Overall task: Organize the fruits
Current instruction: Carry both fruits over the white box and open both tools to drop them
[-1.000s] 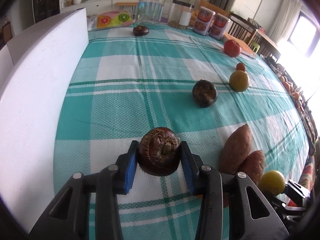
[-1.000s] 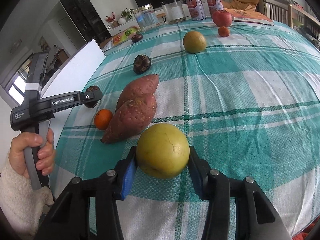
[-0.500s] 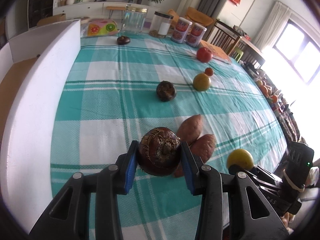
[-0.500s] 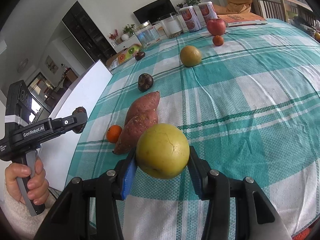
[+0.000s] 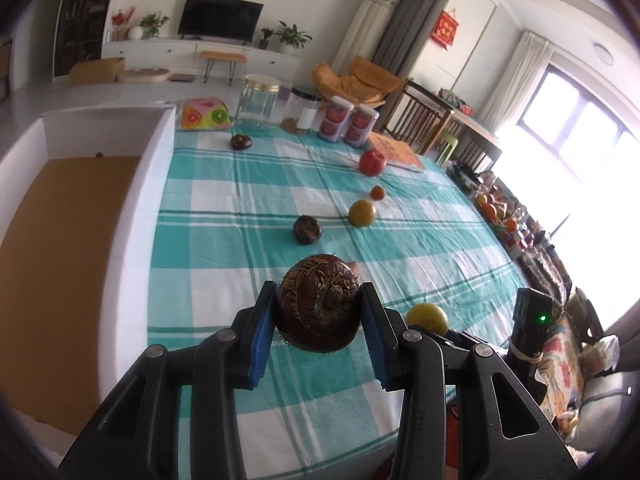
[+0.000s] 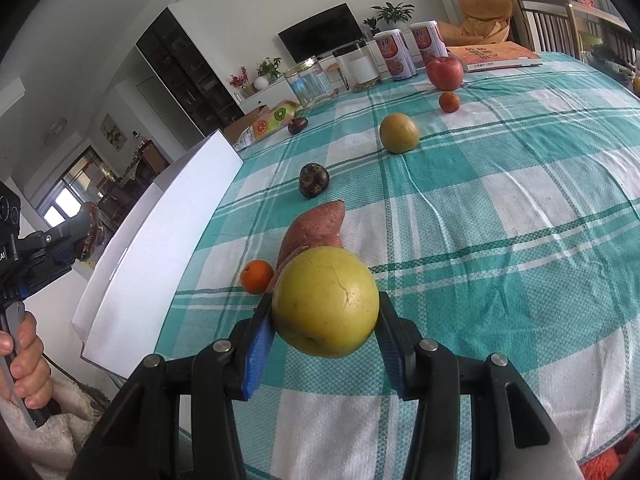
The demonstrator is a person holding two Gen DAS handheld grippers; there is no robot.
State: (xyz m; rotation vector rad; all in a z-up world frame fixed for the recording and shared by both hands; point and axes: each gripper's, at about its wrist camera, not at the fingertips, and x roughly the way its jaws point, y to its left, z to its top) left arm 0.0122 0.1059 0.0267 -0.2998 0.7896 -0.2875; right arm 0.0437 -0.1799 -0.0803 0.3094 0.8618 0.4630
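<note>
The left gripper [image 5: 319,312] still clamps the dark brown fruit [image 5: 318,303] but has risen higher, so the white box [image 5: 132,216] now shows its brown floor. The right gripper [image 6: 325,314] keeps the yellow-green fruit [image 6: 325,307] clamped, lifted above the checked tablecloth [image 6: 500,208].

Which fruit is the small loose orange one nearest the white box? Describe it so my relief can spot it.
Start at the white box along the checked tablecloth. Beside its wall lies a sweet potato, and the small mandarin sits against its box-side flank. It is bright orange and far smaller than the yellow pear clamped in the right gripper.
</note>
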